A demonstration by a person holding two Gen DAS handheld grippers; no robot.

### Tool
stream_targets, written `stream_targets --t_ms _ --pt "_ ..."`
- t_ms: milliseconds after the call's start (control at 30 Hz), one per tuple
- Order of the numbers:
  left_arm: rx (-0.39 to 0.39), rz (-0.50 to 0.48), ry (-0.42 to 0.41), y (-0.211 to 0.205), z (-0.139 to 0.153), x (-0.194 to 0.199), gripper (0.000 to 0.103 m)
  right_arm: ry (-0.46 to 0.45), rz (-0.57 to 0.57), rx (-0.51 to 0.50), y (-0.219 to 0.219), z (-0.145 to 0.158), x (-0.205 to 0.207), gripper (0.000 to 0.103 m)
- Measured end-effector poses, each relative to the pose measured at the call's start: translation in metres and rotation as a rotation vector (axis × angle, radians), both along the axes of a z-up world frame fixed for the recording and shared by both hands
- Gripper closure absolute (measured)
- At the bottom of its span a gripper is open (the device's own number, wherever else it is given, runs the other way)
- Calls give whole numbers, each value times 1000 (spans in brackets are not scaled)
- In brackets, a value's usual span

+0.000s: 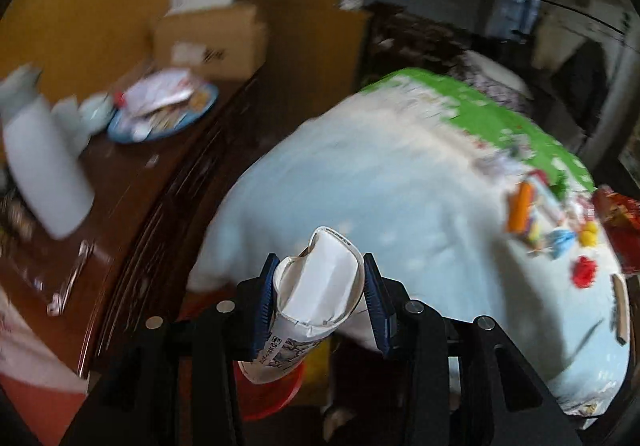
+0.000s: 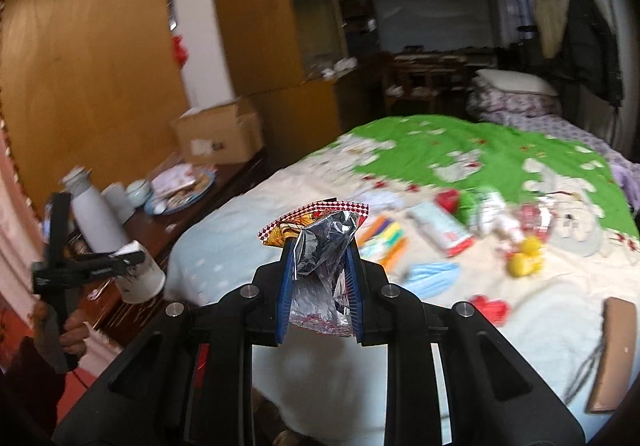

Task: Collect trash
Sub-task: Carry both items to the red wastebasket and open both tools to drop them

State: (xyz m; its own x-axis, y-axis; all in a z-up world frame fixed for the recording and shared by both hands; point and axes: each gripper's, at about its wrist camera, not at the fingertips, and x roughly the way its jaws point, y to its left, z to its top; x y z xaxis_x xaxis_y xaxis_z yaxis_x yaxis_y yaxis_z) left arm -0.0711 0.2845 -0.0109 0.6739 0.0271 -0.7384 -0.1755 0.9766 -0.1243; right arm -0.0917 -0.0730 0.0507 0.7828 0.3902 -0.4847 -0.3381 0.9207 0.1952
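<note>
- Far left of both tongs, a dark wooden sideboard (image 2: 132, 222) runs along the yellow wall, carrying a white flask (image 2: 96, 214), a blue plate (image 1: 168, 118) heaped with wrappers, and a cardboard box (image 2: 218, 134) further back.
- The left gripper (image 1: 320, 298) is clamped on a crushed paper cup (image 1: 316, 294); the blue pads (image 1: 265, 306) press its white rim flat from both sides, and the printed body hangs below the fingers.
- From the other side, the same left gripper (image 2: 128, 262) shows at the left edge, held by a hand (image 2: 74, 334) just beside the sideboard, with the cup jutting out from its tip.
- Under the left tongs a red round object (image 1: 272, 394) lies low, partly hidden; I cannot tell what it is.
- The right gripper (image 2: 320, 286) is clamped on a crumpled foil snack wrapper (image 2: 324, 246), silver inside and red-and-yellow printed outside, standing up above the fingertips.
- Beyond both tongs spreads a bed (image 2: 248, 214) with a pale blue and green quilt.
- Ahead and to the right of the right tongs, more litter is scattered on the quilt: coloured sticks (image 2: 386, 242), a flat white packet (image 2: 440, 230), two yellow balls (image 2: 524, 258), a blue crumpled piece (image 2: 434, 274), and red scraps (image 2: 490, 308).
- Far right, near the bed's edge, lies a brown flat case (image 2: 614, 354).
</note>
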Motion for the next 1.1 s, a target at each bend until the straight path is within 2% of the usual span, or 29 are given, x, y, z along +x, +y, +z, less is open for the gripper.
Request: stream_targets --t_ms 100,133,167,233,300,367,467,500,533,700,800,900,1100 --pt "-59 48 55 34 -31 0 61 24 43 -24 28 -2 3 78" --pt "-74 61 71 42 -39 -1 50 36 59 -29 38 -4 5 78" --pt "-87 84 90 51 -48 -3 32 55 84 -30 49 -7 9 78" --pt "-99 122 103 62 -58 -6 21 86 124 -30 66 -13 13 78" --pt "-91 157 116 74 -64 -11 21 124 185 -35 93 -22 20 78" --pt "-37 212 126 85 -66 -18 19 152 244 -33 118 -29 22 78" --pt "69 319 130 108 -63 -34 14 196 373 -51 171 -43 23 78" --pt "135 375 139 119 -63 -42 14 218 429 -68 197 -52 23 78" --pt "158 396 145 125 -64 -45 12 232 456 -81 211 -58 24 78" --pt "191 472 190 154 -73 -71 12 354 611 -165 301 -110 26 78" --pt "239 508 196 163 -72 -81 12 391 631 -224 336 -138 34 74" --pt "239 516 190 166 -67 -88 10 403 614 -268 350 -154 41 61" --pt "288 484 178 154 -66 -79 8 379 616 -240 340 -142 43 52"
